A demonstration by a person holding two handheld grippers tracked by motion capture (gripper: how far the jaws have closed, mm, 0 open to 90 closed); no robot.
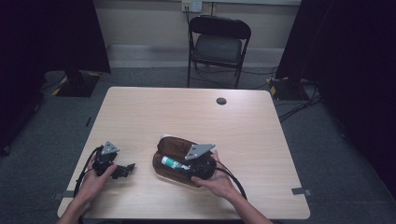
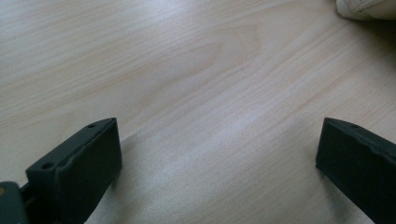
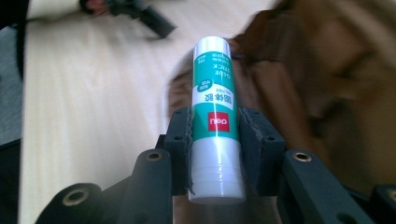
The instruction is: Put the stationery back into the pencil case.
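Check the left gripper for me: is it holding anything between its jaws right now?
No: in the left gripper view the left gripper has its jaws wide apart, with bare wooden table between them.

One glue stick (image 3: 214,116), one brown pouch (image 1: 169,148), two grippers, one table (image 1: 187,112), one folding chair (image 1: 217,44) at twelve o'clock.

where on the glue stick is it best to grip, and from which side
Best across the round barrel of the glue stick, near the bottom half, jaws on opposite sides. That is how the right gripper has it, clamped at the red band with the long body pointing out ahead over the brown pouch. The straight sides give flat, even contact.
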